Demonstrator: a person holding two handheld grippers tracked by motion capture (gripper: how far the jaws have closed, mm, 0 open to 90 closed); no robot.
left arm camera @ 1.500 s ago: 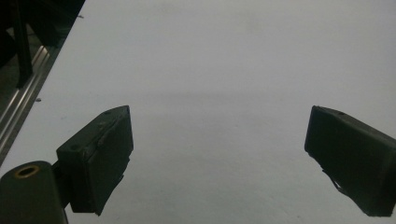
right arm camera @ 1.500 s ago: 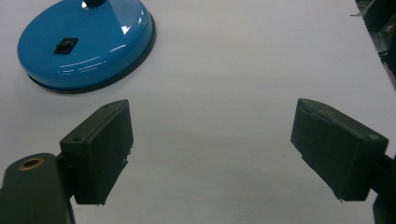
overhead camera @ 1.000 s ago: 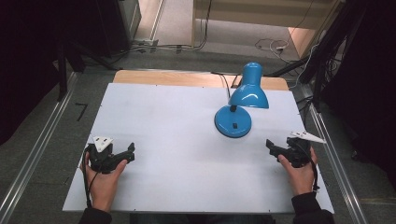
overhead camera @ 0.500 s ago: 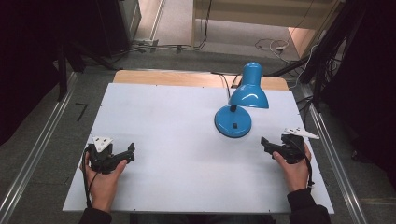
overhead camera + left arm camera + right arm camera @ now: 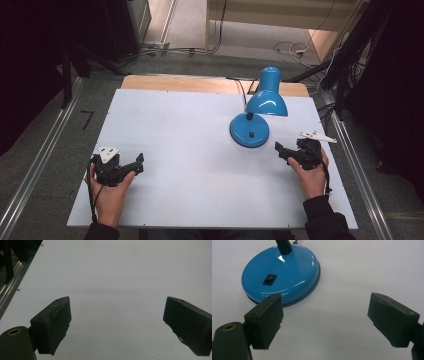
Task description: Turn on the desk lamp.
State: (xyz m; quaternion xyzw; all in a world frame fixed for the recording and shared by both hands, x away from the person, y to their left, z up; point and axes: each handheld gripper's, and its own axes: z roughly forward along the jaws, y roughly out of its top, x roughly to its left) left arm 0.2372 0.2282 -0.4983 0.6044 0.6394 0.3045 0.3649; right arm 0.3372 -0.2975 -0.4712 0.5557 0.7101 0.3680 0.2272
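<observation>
The blue desk lamp stands on the table's far right part, its round base just ahead-left of the right hand-held gripper, jaws apart; the left hand-held gripper, likewise apart, is well away.

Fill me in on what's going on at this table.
A person sits at a white table with a gripper in each hand. Nothing is held: both are open. The right gripper sits close to the round base of a blue lamp, its jaws pointing toward the base with the black switch just ahead. The left gripper rests over bare tabletop, far from the lamp.
</observation>
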